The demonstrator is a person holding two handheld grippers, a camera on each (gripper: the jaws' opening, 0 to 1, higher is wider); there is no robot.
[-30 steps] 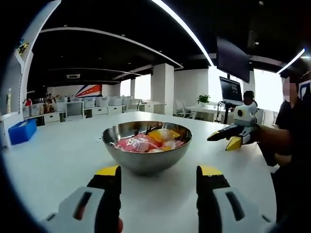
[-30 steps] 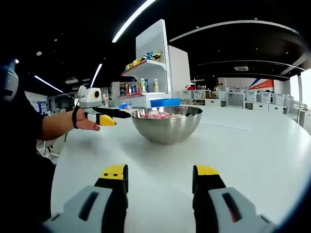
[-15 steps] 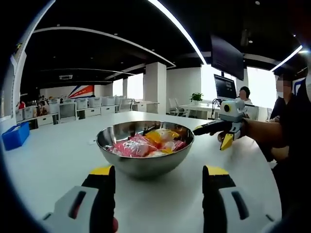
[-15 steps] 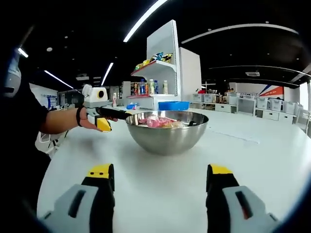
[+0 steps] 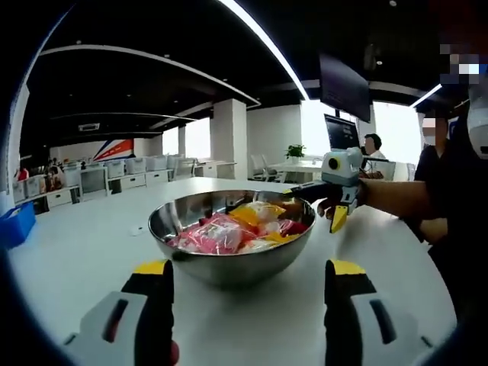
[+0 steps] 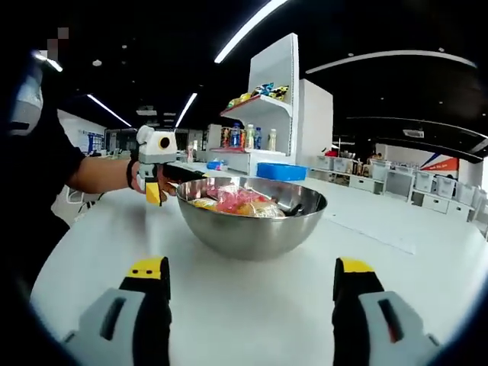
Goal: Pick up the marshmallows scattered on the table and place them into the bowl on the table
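Note:
A steel bowl (image 5: 229, 255) stands mid-table, holding pink, yellow and white wrapped marshmallows (image 5: 229, 229). Low in the left gripper view, my left gripper (image 5: 249, 271) is open, its yellow-tipped jaws spread wide just short of the bowl, nothing between them. My right gripper (image 5: 316, 206), held by a hand, comes in from the right with its jaws apart at the bowl's rim. In the right gripper view the same bowl (image 6: 252, 232) and marshmallows (image 6: 232, 202) sit ahead of my open right gripper (image 6: 252, 271). My left gripper (image 6: 171, 184) reaches the rim from the left.
The white round table (image 6: 427, 274) spreads around the bowl. A white shelf unit (image 6: 267, 122) with bottles and snack packs stands behind it. People (image 5: 374, 149) sit near a monitor (image 5: 339, 133) at the far right. A blue bin (image 5: 15, 225) is at the left edge.
Both cameras have drawn closer to the bowl, which looks larger. Each gripper's jaws stand a little wider apart. The opposite gripper has moved in to the bowl's rim in each view.

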